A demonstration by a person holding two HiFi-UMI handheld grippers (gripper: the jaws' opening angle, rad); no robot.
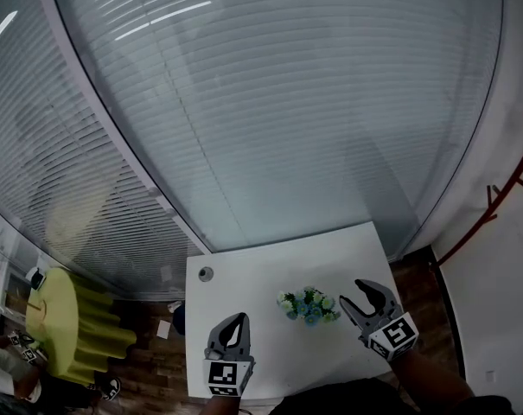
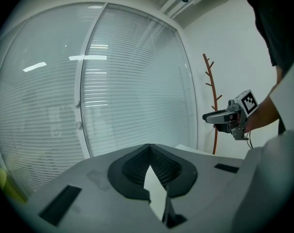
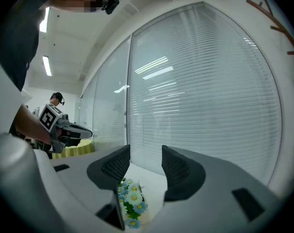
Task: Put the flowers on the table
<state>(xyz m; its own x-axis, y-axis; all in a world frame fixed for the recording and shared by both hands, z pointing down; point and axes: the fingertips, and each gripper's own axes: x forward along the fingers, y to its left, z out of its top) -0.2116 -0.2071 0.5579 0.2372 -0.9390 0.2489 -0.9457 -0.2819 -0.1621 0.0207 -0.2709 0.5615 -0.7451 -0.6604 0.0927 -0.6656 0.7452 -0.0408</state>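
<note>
Nearest, the left gripper (image 1: pixel 236 320) sits over the bench (image 1: pixel 263 277) edge, jaws closed tip to tip with nothing in them. Beside it, the right gripper (image 1: pixel 351 294) has its jaws narrowly apart, gripping nothing. The flowers (image 1: pixel 309 306) stand on the bench at its 9 o'clock, just beside the tips. A small round disc (image 1: pixel 206 273) lies at the flowers' 10 o'clock. Slatted blinds (image 1: pixel 287 102) fill 12 o'clock.

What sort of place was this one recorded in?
Probably an office or meeting room: glass walls with blinds, a white table, and what looks like a branch-shaped coat stand by the wall.
</note>
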